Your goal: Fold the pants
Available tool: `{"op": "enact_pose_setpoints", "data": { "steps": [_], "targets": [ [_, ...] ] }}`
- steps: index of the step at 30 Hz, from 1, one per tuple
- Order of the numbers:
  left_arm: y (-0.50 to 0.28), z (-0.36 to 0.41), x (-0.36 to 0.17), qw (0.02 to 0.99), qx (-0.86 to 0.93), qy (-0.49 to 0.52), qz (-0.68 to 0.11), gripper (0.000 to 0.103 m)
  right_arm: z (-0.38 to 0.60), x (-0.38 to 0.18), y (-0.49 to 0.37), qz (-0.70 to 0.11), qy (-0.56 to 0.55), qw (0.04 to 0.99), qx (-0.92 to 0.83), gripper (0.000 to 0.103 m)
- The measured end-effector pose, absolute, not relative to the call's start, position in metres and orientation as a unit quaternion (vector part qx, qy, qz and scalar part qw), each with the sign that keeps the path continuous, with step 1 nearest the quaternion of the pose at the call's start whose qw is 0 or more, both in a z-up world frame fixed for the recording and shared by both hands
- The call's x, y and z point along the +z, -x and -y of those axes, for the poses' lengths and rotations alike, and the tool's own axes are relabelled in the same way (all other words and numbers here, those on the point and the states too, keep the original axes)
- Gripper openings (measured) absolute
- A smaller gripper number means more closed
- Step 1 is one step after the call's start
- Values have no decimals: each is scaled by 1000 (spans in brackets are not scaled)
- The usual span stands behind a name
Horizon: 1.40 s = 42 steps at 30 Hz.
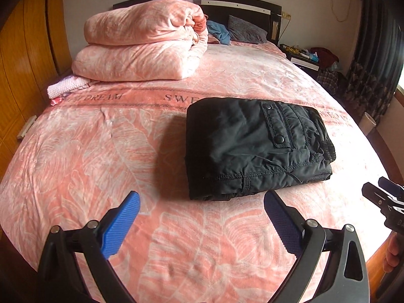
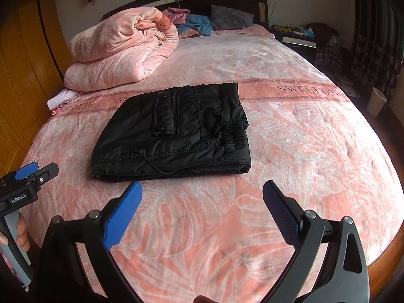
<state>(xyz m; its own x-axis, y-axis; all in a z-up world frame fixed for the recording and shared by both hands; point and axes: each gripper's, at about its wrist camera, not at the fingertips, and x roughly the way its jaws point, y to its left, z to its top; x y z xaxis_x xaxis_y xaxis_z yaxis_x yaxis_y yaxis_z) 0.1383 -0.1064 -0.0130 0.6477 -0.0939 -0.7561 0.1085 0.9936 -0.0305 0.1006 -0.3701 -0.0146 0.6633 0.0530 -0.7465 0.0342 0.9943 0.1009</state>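
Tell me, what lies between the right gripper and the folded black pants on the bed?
Nothing: only bare pink bedspread lies between the open right gripper and the black pants, shown in the right wrist view.

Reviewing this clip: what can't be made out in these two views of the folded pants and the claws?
- Black pants: underside and inner layers hidden by the top fold in both views, so evenness of the fold is unknown.
- Right claw: cut off by the left wrist view's right edge.
- Left claw: cut off by the right wrist view's left edge.
- Nightstand clutter: too small to identify.
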Motion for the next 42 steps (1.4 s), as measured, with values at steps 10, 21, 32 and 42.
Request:
{"op": "enact_pose_setpoints", "data": {
  "steps": [10, 21, 32, 42],
  "targets": [
    [-127, 105, -1, 911, -64, 18, -406, 99, 364, -2, -89, -403, -56, 913, 9, 97],
    [-129, 107, -1, 911, -62, 5, -408, 99, 360, -5, -91, -407, -57, 912, 6, 97],
    [-133, 107, -3, 910, -61, -2, -410, 99, 365, -9, -96, -411, -60, 910, 0, 97],
    [-138, 105, -7, 908, -63, -3, -415, 99, 365, -14, -98, -416, -58, 908, 2, 97]
  ]
}}
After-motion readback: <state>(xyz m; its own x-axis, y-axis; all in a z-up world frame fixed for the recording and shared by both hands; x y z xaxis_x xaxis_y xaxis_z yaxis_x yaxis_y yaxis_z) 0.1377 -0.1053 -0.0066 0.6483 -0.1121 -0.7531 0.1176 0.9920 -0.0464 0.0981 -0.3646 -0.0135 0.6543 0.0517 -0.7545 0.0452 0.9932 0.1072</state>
